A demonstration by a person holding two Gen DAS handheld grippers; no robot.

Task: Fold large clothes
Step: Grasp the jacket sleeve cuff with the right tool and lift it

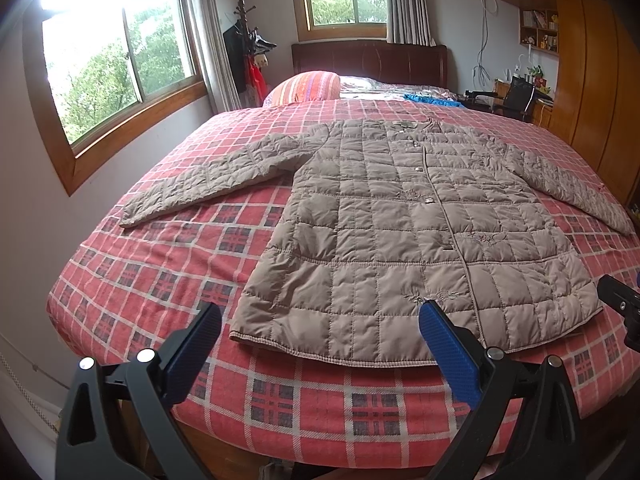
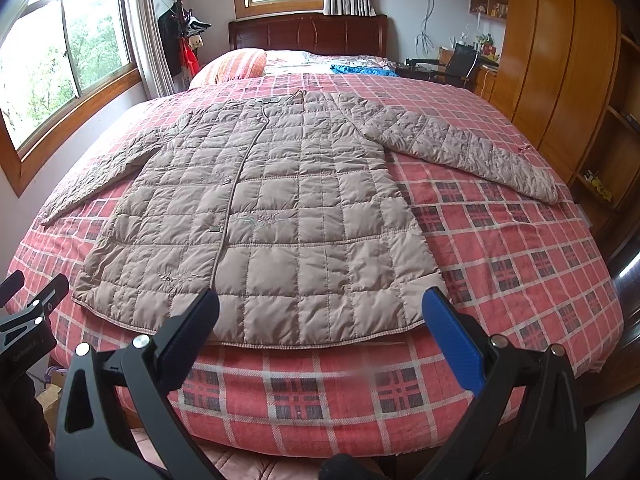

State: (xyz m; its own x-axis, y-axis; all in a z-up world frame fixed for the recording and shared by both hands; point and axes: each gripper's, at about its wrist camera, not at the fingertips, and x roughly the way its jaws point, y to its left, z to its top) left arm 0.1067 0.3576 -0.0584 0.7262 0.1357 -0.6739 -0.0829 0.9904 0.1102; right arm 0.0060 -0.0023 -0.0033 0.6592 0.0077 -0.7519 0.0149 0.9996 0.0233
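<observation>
Quilted beige coat [image 1: 404, 236] spread flat, front up and buttoned, across the red plaid bedspread [image 1: 168, 264], hem toward the foot of the bed, collar toward the headboard [image 1: 370, 60]. Both sleeves stretched out sideways, one toward the window [image 1: 120, 68] side, the other toward the wooden wardrobe [image 2: 560, 72].

Left gripper [image 1: 320, 336] held off the foot edge, jaws spread wide, nothing between them, just short of the hem at the coat's left corner. Right gripper [image 2: 320, 320] likewise released and empty, hovering at the hem near the coat's right corner; no contact with the cloth that could be seen.

Farther up the bed: striped orange pillow [image 1: 308, 86] and a crumpled blue cloth [image 1: 430, 100], well apart from the coat. Coat rack [image 2: 182, 28] with hanging clothes in the corner beside the curtains. Cluttered desk [image 2: 452, 64] beside the wardrobe.
</observation>
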